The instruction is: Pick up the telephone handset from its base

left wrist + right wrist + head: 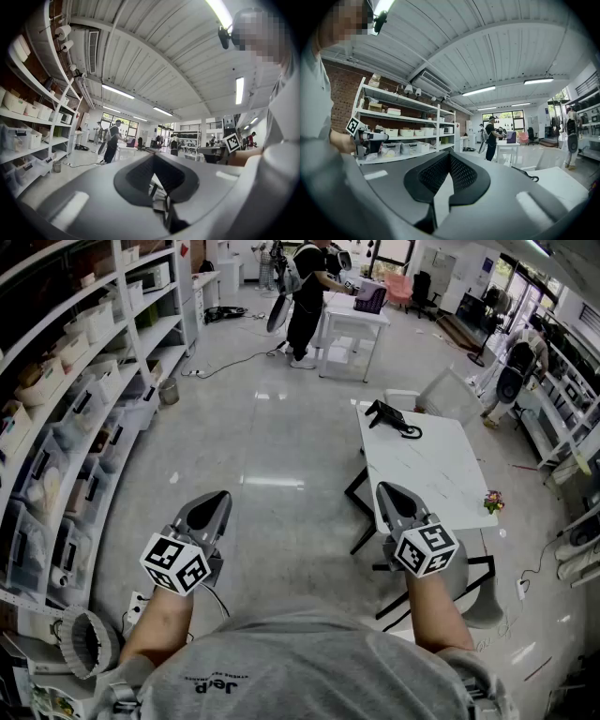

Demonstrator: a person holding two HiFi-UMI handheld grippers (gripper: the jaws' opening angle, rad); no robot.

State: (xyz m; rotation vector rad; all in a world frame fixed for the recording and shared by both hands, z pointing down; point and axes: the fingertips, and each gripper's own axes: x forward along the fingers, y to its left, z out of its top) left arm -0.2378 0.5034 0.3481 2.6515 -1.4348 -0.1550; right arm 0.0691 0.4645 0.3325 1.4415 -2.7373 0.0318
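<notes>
White shelves (pixel 84 381) packed with bins run along the left wall, from near to far. Just right of them, over bare grey floor (pixel 272 446), the left gripper (pixel 217 498) is held level. It is well apart from anything. In its own view its jaws meet at the tips with nothing between them, so it is closed and empty. Far off, past the middle of the room, a person in black (pixel 307 292) stands at a small white table (pixel 352 320). The right gripper (pixel 387 489) is also held level, beside the left one. Its tips sit over the near left corner of a long white table (pixel 431 474). Its own view shows its pads pressed together on nothing. On the far left part of that table lies the black phone (pixel 389 416), with its coiled cord trailing to the right. The handset seems to rest on its base, though it is too small to make out clearly. The phone is well apart from both grippers, and no jaw touches it. From the right gripper view only its dark edge and cord (pixel 526 174) show above the tabletop, right of the jaws. A small bunch of flowers (pixel 493 501) lies at the table's near right edge. Farther right, another person (pixel 520 362) bends beside more shelving.
</notes>
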